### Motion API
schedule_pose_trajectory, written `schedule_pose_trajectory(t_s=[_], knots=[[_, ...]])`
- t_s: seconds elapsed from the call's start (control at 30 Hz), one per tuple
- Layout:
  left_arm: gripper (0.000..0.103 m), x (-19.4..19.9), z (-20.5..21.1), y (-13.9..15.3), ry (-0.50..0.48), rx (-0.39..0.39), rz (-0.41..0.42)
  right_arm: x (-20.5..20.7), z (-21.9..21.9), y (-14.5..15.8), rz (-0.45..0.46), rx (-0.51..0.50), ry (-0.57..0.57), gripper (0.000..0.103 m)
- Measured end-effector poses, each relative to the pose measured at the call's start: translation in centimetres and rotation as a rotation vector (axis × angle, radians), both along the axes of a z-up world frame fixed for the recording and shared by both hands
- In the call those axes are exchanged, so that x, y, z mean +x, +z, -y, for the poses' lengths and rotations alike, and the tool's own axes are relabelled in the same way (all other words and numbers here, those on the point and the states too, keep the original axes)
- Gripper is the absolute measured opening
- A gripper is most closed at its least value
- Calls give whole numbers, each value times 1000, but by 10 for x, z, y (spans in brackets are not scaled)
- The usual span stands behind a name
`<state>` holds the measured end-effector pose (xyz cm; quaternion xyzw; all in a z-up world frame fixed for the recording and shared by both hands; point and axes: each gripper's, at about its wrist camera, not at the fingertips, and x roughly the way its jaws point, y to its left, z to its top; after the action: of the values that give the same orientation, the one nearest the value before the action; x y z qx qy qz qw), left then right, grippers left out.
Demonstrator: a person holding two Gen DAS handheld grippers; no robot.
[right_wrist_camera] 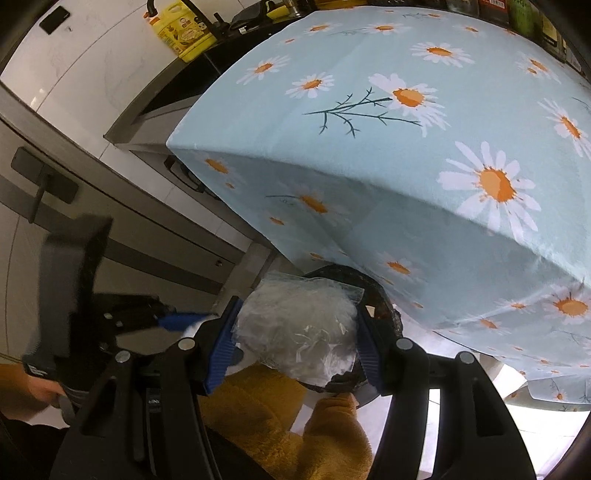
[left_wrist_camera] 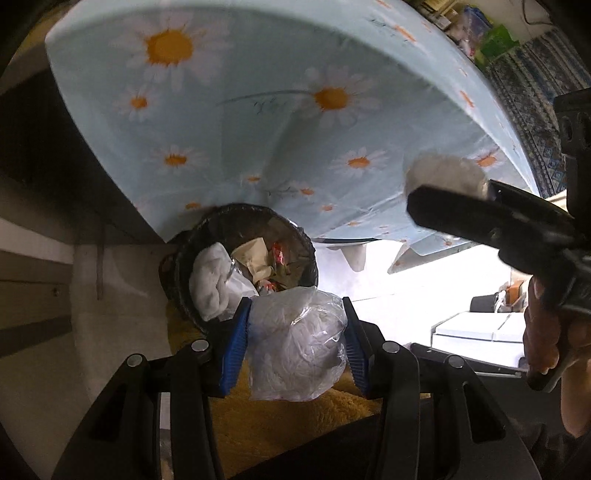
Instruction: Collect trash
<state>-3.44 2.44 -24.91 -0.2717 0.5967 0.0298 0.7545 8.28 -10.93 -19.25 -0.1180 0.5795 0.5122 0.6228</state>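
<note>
My left gripper (left_wrist_camera: 295, 306) is shut on a clear plastic bag stuffed with white crumpled paper (left_wrist_camera: 299, 350). It hangs just in front of a round bin with a black liner (left_wrist_camera: 184, 280). The bin holds white tissue, brown paper and wrappers, and stands half under the table's cloth. My right gripper (right_wrist_camera: 299, 306) is shut on a second clear bag of white waste (right_wrist_camera: 295, 328), above the bin's rim (right_wrist_camera: 384, 306); most of the bin is hidden behind the bag. In the left wrist view the right gripper (left_wrist_camera: 424, 184) comes in from the right with its white wad (left_wrist_camera: 443, 173). The left gripper (right_wrist_camera: 184, 321) shows blurred at the left.
A light blue daisy tablecloth (left_wrist_camera: 258, 122) hangs down right behind the bin. Grey cabinet fronts (right_wrist_camera: 92, 206) stand to the left, with a yellow oil bottle (right_wrist_camera: 184, 33) on the counter. A person's yellow fluffy garment (right_wrist_camera: 266, 413) lies below the grippers. White boxes (left_wrist_camera: 476, 328) sit on the floor at the right.
</note>
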Motion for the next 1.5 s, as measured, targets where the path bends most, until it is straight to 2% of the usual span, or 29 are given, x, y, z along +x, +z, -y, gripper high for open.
schedule_pose_trajectory(t_s=[0.1,0.13,0.17,0.2,0.23,0.5,0.9,1.2,1.37,1.5], knots=[[47,2,-1,-1,3,3,0,3,-1,0,-3,-2,0,59],[52,3,-2,0,9,7,1,5,-1,1,-4,-4,-9,61],[65,4,-3,1,16,10,3,6,-1,3,-2,-4,-22,65],[72,5,-5,1,28,11,6,9,0,5,-3,3,-36,75],[76,6,-7,0,35,6,8,12,0,8,-10,15,-55,80],[76,10,-13,-2,39,-3,-7,24,5,17,-27,47,-93,80],[76,14,-11,9,53,47,-23,23,12,24,-18,57,-115,80],[76,25,-8,49,33,90,26,32,38,52,36,95,-182,81],[76,34,-6,73,17,109,56,42,56,62,36,90,-245,83],[76,39,-1,95,1,140,88,50,70,75,70,99,-280,87]])
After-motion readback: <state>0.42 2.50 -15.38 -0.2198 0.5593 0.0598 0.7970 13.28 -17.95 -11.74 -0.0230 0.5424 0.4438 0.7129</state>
